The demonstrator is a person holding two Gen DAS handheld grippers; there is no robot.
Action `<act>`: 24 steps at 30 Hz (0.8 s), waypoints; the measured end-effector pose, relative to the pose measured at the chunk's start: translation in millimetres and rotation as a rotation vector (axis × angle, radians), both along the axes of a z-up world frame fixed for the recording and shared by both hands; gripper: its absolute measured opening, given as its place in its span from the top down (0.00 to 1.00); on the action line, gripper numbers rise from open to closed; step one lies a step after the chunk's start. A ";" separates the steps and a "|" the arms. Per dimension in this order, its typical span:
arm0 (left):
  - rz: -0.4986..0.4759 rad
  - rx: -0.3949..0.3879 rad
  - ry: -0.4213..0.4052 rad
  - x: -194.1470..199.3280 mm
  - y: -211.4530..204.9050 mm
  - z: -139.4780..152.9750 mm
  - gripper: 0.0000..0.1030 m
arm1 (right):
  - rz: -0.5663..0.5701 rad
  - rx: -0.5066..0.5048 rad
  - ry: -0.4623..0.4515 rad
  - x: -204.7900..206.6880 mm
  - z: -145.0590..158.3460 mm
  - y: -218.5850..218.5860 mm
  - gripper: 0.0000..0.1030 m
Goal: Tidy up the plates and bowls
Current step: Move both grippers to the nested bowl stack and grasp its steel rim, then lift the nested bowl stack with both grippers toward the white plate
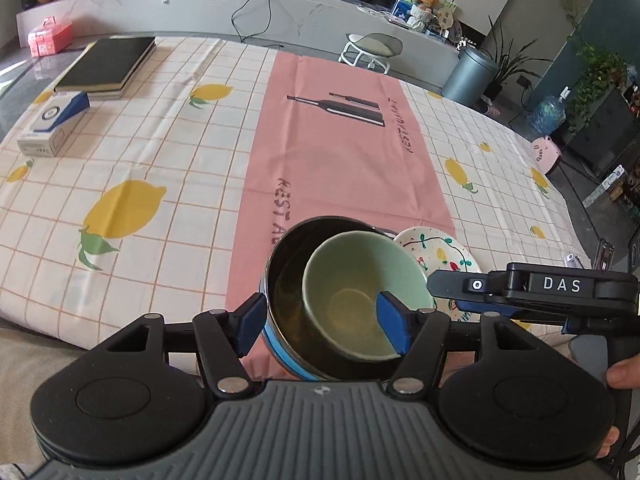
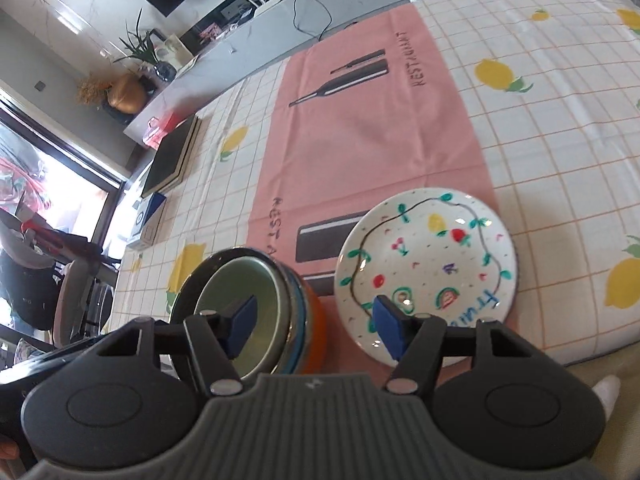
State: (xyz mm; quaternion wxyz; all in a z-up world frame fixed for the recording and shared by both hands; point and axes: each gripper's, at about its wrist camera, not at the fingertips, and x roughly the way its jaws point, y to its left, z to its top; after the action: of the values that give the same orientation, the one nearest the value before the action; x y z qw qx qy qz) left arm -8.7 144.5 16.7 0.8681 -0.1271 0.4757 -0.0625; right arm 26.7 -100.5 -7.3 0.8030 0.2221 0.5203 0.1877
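Observation:
A pale green bowl [image 1: 360, 292] sits tilted inside a dark bowl with a blue and orange outside [image 1: 284, 280] at the table's near edge. My left gripper [image 1: 322, 326] is open, its fingers straddling both bowls from above; nothing is gripped. A white plate painted with fruit [image 2: 428, 264] lies just right of the bowls; it also shows in the left wrist view [image 1: 440, 250]. My right gripper [image 2: 316, 324] is open and empty, hovering low over the gap between the bowls [image 2: 256, 300] and the plate. It shows from the side in the left wrist view [image 1: 520, 292].
The table has a lemon-print cloth [image 1: 140, 168] with a pink runner [image 1: 336, 152] down the middle. A dark book [image 1: 106, 62] and a small white and blue box [image 1: 54, 122] lie at the far left. A stool [image 1: 370, 50] stands beyond the table.

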 end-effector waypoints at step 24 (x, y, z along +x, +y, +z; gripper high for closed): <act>0.122 -0.153 0.133 17.1 19.3 -67.7 0.27 | 0.014 -0.104 0.105 12.0 -44.9 49.7 0.62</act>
State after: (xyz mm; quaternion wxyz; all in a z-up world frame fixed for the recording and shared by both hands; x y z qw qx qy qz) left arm 8.4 163.8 -51.0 0.8247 -0.2256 0.5173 -0.0371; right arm 38.6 -50.8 -52.3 0.7837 0.1861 0.5722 0.1542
